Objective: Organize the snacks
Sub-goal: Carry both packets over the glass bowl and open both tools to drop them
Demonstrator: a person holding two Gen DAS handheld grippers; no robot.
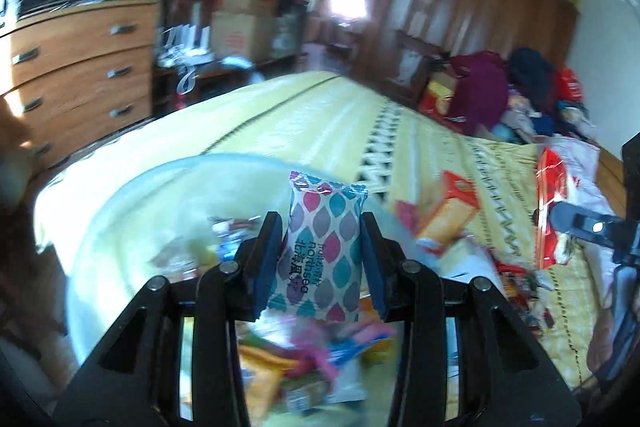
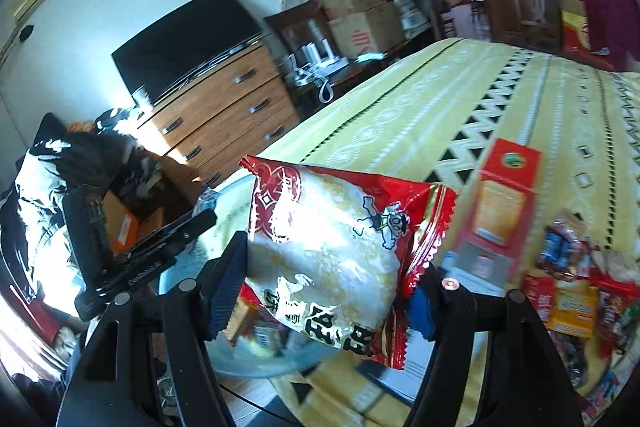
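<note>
L gripper point(image 1: 322, 251) clamped on a small packet point(image 1: 320, 251) w/ a pink, teal and grey leaf print; pads press both long sides, packet upright between them, held in the air. Under it a clear bowl point(image 1: 132, 195), blurred, w/ mixed snack wrappers point(image 1: 304, 363) inside. Past the bowl, the bed point(image 1: 312, 115) w/ a yellow-green patterned cover. To the right on the cover: an orange-red box point(image 1: 448, 215), then a loose heap of red and white packs near the bed's edge. The other gripper's finger point(image 1: 580, 227) shows at the right edge.

R gripper point(image 2: 324, 283) clamped on a red pack point(image 2: 332, 251) w/ a white centre and a cartoon figure; blue pads press its two sides, pack tilted, lifted clear of the bed. Below it the bowl's rim point(image 2: 256, 367), partly hidden by the pack. Right of the pack, a box point(image 2: 500, 203) lying flat on the cover, and farther right a snack pile point(image 2: 576, 291).

Beyond the bed: a wooden dresser point(image 2: 224, 107) w/ a dark TV point(image 2: 184, 43) on top, cardboard boxes point(image 2: 360, 19) stacked beside it.
</note>
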